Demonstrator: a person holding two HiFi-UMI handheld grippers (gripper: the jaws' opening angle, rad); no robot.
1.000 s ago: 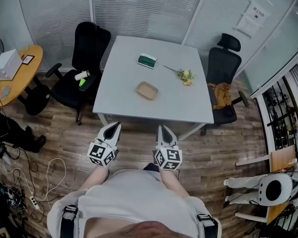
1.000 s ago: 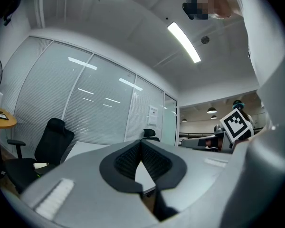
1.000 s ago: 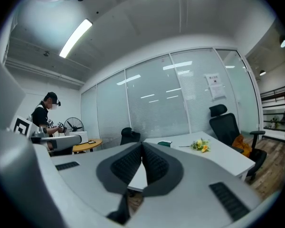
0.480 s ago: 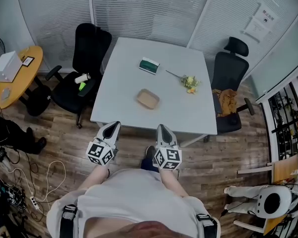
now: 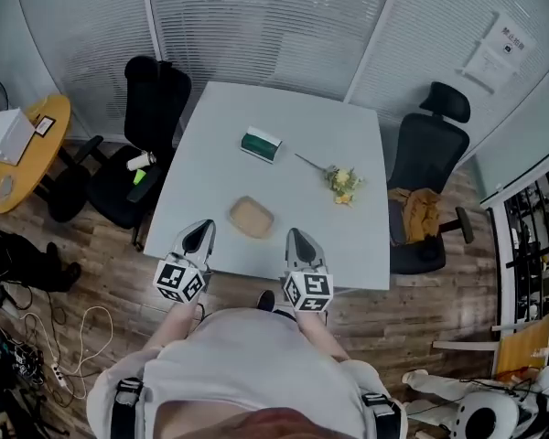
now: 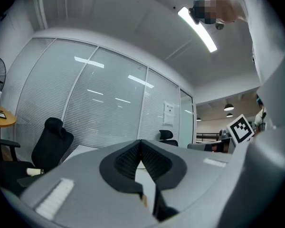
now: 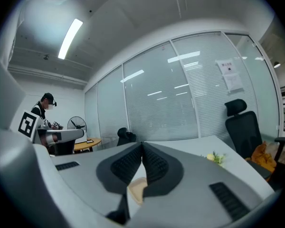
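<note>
Tan dish (image 5: 252, 217): on table (image 5: 348, 154), near your left gripper (image 5: 202, 228) and right gripper (image 5: 295, 237); both pairs of jaws pressed together, empty.

**One pale bench, three things on it**

I see a pale grey bench (image 5: 348, 135) standing on a wood-plank floor (image 5: 421, 309). Three things lie directly on its top, all well apart from one another. A shallow tan dish (image 5: 252, 217) sits near the front edge, left of the middle. A green box (image 5: 261, 144) lies further back, roughly behind the dish. A flower sprig (image 5: 340, 184) with yellow blossoms lies off to the right, and its thin stem points back toward the box. The right gripper view shows me the dish and sprig on that same top.
</note>
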